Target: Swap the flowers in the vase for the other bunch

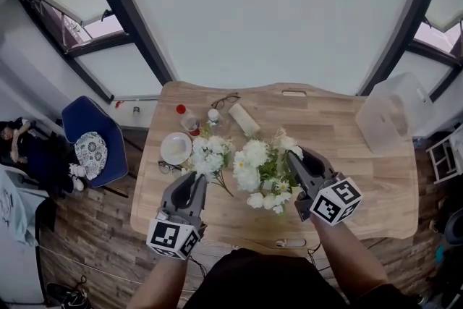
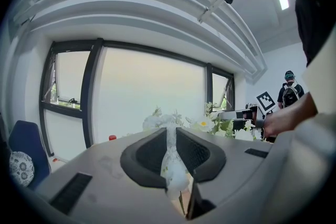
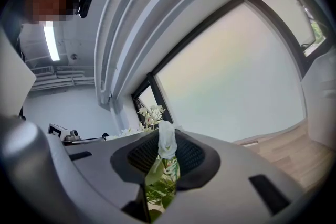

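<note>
Two bunches of flowers are up off the wooden table (image 1: 376, 184), one in each gripper. The left gripper (image 1: 199, 181) has its jaws clenched on the white bunch (image 1: 208, 155); the pale stalk end is pinched right between the pads and the round white heads fan out just past the jaw tips. The right gripper (image 1: 293, 154) has its jaws clamped on the leafy bunch (image 1: 257, 168). A white bloom pokes up between the tips, green leaves crowd the gap behind the pads, and the bulk of the blooms spreads out to that gripper's left, toward the other gripper. The two bunches sit close, nearly touching, in the space between the two sets of jaws. Beyond the left jaws lie a white plate (image 1: 176, 148) and a red-capped bottle (image 1: 185, 116). Past the bunches a pale cylinder (image 1: 244, 119) lies on its side. Off to the right of the right jaws, well apart, stands a clear plastic box (image 1: 391, 116).
</note>
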Action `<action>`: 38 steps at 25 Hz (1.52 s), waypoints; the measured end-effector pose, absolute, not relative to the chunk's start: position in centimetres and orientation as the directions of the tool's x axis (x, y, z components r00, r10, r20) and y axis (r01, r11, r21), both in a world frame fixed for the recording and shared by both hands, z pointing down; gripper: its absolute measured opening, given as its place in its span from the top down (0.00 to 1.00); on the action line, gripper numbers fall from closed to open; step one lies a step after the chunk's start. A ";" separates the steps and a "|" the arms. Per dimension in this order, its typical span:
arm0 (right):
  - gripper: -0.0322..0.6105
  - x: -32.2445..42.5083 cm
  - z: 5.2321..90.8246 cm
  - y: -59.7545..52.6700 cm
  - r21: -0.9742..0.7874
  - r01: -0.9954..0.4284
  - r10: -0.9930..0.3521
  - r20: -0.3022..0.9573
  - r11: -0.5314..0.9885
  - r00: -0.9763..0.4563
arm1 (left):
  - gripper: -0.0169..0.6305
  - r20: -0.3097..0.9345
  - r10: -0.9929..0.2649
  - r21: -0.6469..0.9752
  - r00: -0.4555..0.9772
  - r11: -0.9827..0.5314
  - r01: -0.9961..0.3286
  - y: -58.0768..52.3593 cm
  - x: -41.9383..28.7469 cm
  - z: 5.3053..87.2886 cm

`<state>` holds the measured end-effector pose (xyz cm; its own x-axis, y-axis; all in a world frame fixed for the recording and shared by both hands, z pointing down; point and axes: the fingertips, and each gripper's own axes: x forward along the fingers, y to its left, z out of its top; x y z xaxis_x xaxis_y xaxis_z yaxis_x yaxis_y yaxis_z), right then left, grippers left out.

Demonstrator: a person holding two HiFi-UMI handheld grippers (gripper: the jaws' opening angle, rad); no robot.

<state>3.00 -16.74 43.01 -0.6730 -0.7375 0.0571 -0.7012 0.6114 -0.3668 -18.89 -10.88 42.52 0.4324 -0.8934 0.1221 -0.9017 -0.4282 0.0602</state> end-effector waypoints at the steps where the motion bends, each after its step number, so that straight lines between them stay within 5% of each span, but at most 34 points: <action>1: 0.79 2.9 42.9 -16.8 -0.369 -0.699 -0.737 0.052 0.612 -0.673 | 0.89 0.121 -0.894 0.060 0.431 -0.427 -0.902 -10.8 -19.0 42.5; 38: 0.79 3.9 34.4 -15.2 -0.421 -0.640 -0.741 -0.132 0.643 -0.659 | 0.89 0.059 -0.888 0.061 0.457 -0.454 -0.889 -10.6 -18.3 41.1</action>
<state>3.87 -15.18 34.40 -0.6586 -0.7408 -0.1318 -0.6396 0.6434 -0.4207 -18.27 -10.59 41.07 0.4569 -0.8876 0.0589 -0.8891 -0.4537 0.0611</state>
